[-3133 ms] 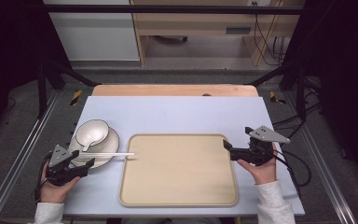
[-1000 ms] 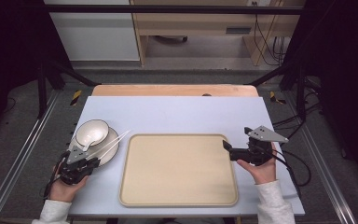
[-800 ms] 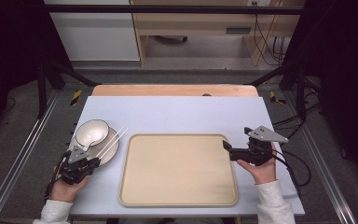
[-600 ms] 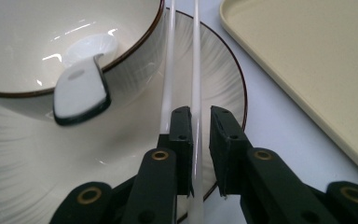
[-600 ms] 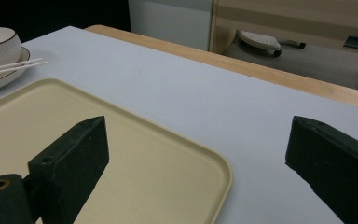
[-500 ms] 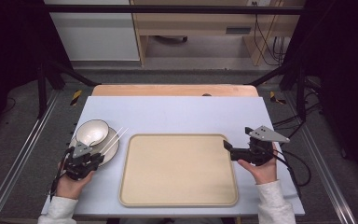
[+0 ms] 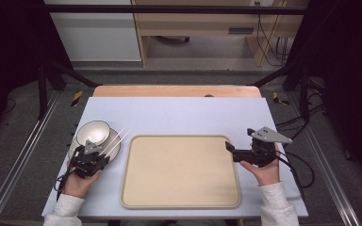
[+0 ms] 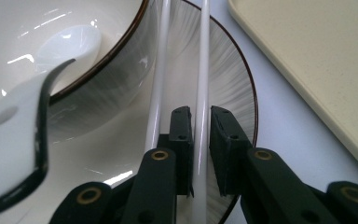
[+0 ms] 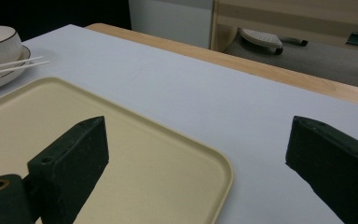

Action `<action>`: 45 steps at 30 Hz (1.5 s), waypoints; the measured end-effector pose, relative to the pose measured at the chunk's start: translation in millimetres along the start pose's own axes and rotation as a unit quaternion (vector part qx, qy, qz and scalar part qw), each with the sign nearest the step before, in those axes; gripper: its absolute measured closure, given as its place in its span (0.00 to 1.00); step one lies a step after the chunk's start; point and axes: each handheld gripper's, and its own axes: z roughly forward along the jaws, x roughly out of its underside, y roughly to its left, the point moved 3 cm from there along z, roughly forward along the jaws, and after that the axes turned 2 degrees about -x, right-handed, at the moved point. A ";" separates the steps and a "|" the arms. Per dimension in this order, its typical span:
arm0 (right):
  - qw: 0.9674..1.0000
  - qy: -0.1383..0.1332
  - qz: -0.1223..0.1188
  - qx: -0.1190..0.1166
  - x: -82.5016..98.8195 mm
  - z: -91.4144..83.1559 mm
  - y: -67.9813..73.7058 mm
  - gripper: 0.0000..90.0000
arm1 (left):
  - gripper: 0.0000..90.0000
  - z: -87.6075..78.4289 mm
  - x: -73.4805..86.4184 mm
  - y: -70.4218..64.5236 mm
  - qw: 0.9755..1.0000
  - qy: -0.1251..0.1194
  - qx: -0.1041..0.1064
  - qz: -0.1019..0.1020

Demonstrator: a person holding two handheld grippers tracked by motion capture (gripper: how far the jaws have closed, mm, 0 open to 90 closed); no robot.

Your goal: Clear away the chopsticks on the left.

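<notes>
Since the earlier frame the left gripper (image 8: 200, 154), clamping one chopstick (image 8: 201, 70), had swung both across the plate (image 7: 114, 147); a spoon (image 8: 70, 44) lay in the bowl (image 7: 93, 132). The right gripper (image 9: 196, 158) gaped, released.

On the table (image 7: 179, 113), the tray (image 7: 181, 170) lies at the near middle, and left of it a plate (image 7: 114, 146) carries a bowl (image 7: 93, 132) with a spoon (image 8: 14, 116) inside and chopsticks (image 7: 115, 141) across its right rim.

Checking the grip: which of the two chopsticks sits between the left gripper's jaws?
The chopstick nearer the tray; its twin lies outside, beside the bowl.
</notes>
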 end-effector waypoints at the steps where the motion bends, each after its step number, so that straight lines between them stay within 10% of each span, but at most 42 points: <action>1: 1.000 -0.001 0.001 0.000 -0.2 0.0 0.0 0.07 | 0.90 -0.4 0.1 0.1 1.000 0.001 0.001 -0.001; 15: 1.000 -0.002 0.003 0.003 -0.7 -1.4 -1.0 0.07 | 0.94 -13.5 -5.1 -6.0 0.999 -0.021 -0.006 -0.024; 29: 1.000 -0.016 0.013 0.014 -2.7 -7.7 -4.9 0.05 | 0.94 -41.2 -14.5 -31.1 0.992 -0.098 -0.022 -0.080; 45: 0.999 -0.017 0.018 0.022 -2.1 -9.5 -5.8 0.04 | 0.94 -44.9 -19.3 -63.8 0.986 -0.124 -0.019 -0.113</action>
